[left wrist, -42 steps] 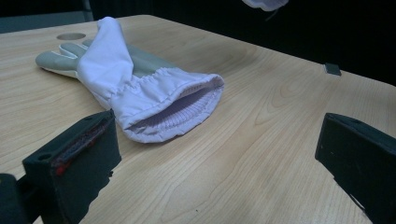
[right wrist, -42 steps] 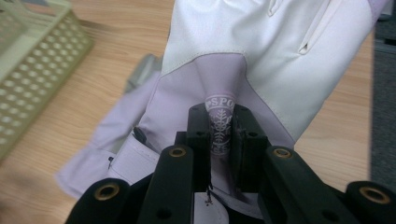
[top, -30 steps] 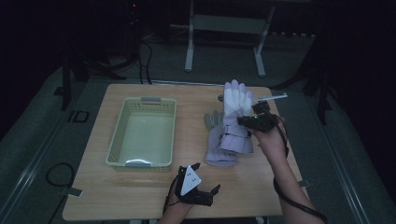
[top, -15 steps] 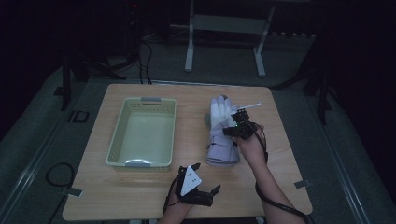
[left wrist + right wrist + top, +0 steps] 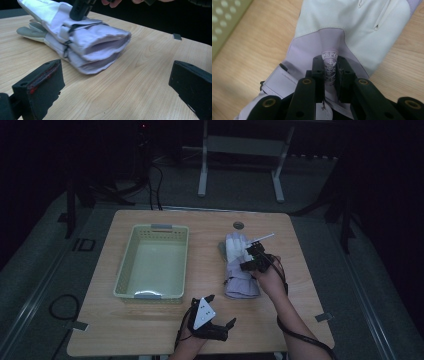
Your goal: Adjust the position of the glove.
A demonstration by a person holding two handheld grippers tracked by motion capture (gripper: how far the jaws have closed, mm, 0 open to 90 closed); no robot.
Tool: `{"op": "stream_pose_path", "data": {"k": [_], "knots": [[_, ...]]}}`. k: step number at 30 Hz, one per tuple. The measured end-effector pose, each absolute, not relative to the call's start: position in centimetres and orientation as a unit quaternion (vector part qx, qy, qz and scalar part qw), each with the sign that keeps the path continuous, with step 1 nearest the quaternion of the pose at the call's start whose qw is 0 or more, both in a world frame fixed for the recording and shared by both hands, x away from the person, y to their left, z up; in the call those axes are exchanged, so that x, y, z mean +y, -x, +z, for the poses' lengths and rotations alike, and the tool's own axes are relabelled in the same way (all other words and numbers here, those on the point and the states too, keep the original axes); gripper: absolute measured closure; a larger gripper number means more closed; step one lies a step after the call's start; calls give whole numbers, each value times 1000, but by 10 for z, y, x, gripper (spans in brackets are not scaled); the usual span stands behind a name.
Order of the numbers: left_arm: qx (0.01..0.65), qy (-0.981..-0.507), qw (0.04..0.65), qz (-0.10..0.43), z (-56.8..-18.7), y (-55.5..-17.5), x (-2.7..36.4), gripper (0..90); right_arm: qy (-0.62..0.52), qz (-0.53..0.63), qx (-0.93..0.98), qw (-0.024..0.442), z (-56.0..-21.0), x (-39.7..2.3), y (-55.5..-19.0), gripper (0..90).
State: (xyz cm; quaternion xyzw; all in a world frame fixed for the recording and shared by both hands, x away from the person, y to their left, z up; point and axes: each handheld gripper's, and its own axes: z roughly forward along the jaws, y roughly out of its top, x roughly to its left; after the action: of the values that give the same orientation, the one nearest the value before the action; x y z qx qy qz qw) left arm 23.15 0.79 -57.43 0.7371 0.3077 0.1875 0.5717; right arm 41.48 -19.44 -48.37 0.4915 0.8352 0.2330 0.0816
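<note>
Pinching a fold of the top glove [image 5: 352, 30] of 2 stacked on the table [image 5: 150, 330], the right gripper [image 5: 329, 72] is gripping while the left gripper [image 5: 115, 82] is resting wide apart.

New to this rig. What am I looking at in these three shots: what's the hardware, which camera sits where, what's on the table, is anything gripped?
No robot here: a person holds a two-jaw gripper in each hand. The high view is a fixed camera over the wooden table; the other two cameras ride on the grippers, looking along their black jaws. On the table lie a pale green basket and a pair of stacked lilac-and-white gloves. The right gripper is pinching a fold of the top glove's printed fabric. The left gripper rests near the table's front edge, jaws wide apart, holding nothing, facing the gloves' cuffs.
</note>
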Motion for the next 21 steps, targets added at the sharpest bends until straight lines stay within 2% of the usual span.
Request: {"op": "stream_pose_path", "data": {"k": [7,13,17,21], "knots": [[310,-737,570,187,-574,-232,8,1,-474,232,846,79,-485,-202,-415,782],[307,-739,570,188,-574,-232,7,1,-473,242,844,80,-486,-199,-415,711],[310,-738,573,179,-574,-233,9,1,-465,261,842,84,-479,-202,-412,591],[316,-738,568,180,-574,-233,8,0,-455,288,838,89,-470,-206,-408,414]]}}
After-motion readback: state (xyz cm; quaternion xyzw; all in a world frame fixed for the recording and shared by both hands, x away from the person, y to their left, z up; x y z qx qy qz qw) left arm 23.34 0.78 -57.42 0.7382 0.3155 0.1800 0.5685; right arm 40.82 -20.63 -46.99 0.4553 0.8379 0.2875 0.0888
